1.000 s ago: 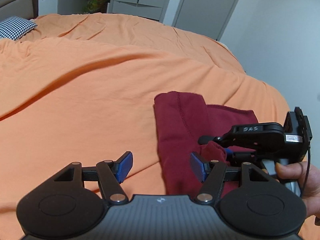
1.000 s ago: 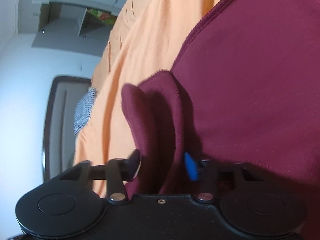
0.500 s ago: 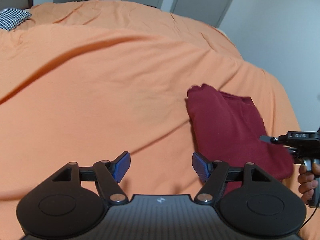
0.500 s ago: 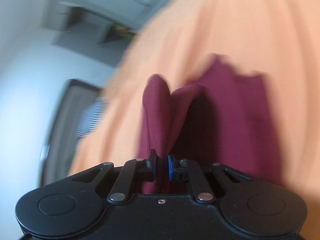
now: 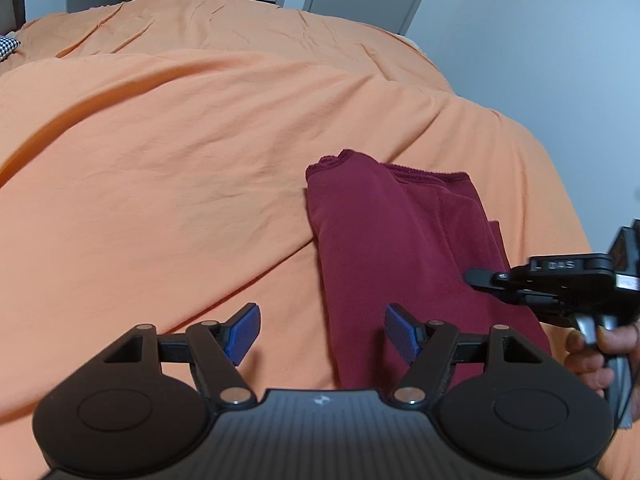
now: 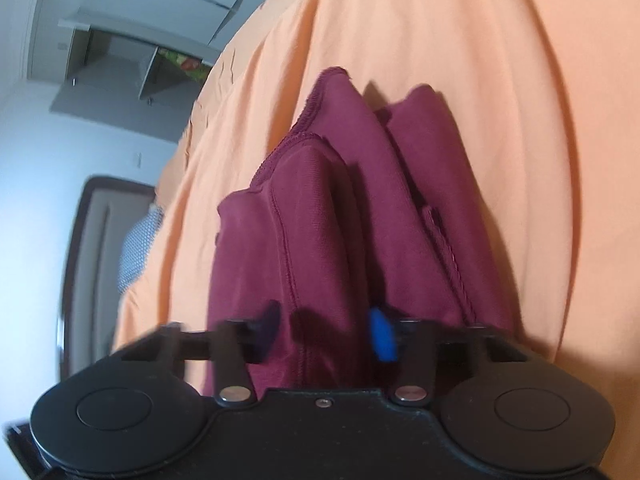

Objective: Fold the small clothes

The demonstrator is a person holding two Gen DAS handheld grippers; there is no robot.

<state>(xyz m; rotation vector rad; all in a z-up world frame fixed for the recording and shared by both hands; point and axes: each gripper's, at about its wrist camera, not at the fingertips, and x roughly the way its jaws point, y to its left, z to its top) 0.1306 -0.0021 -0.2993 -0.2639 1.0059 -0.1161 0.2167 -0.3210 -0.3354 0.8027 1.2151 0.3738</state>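
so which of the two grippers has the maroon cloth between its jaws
The right gripper: the folded maroon garment sits between its opening jaws. The left gripper hangs open over the orange bedspread, only its right pad over the cloth.

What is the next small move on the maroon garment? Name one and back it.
Probably draw the right tool back off the garment. Its jaws are opening with cloth between them, and the garment already lies folded in a narrow strip on the orange bedspread. The left tool is open and empty near the strip's close end.
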